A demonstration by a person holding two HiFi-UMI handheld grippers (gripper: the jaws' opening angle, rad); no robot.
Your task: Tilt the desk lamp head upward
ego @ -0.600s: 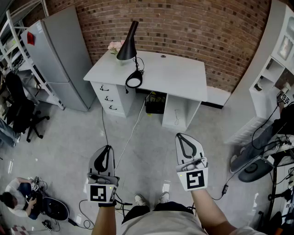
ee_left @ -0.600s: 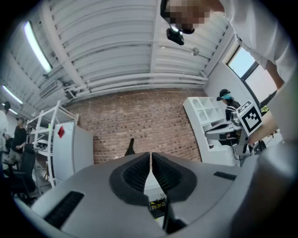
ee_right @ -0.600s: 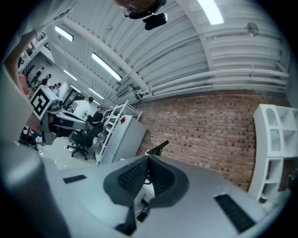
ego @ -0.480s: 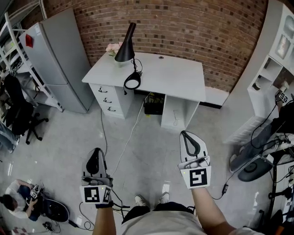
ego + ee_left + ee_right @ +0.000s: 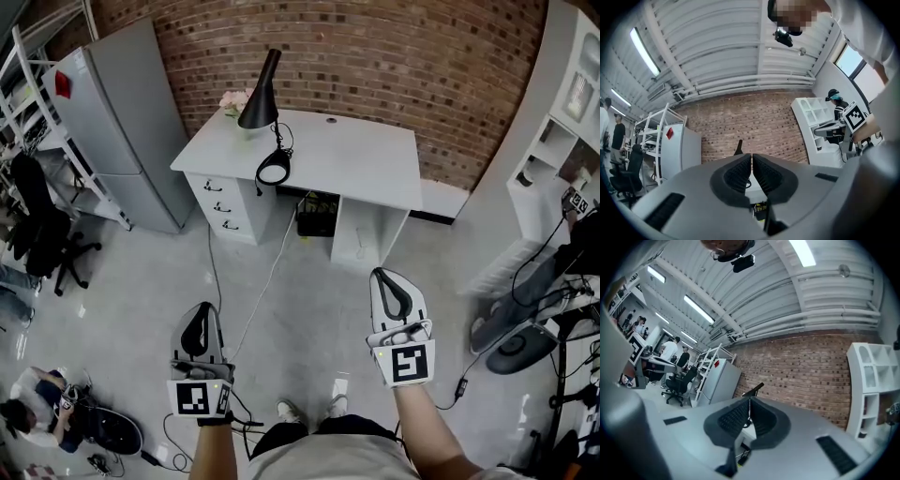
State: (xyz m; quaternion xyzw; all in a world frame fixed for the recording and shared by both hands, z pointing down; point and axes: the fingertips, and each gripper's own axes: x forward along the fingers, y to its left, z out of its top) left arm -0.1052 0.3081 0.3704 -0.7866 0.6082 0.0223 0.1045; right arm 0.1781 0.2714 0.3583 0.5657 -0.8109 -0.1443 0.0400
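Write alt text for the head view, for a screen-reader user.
Seen from above, a person standing on a grey floor holds the left gripper and right gripper, both shut and empty, well short of a white desk against a brick wall. A black desk lamp stands at the desk's left end.

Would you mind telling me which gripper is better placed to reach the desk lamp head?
Left, probably. The lamp head stands at the left end of the desk, more in line with the left gripper than with the right gripper. Both are shut, empty and well short of the desk.
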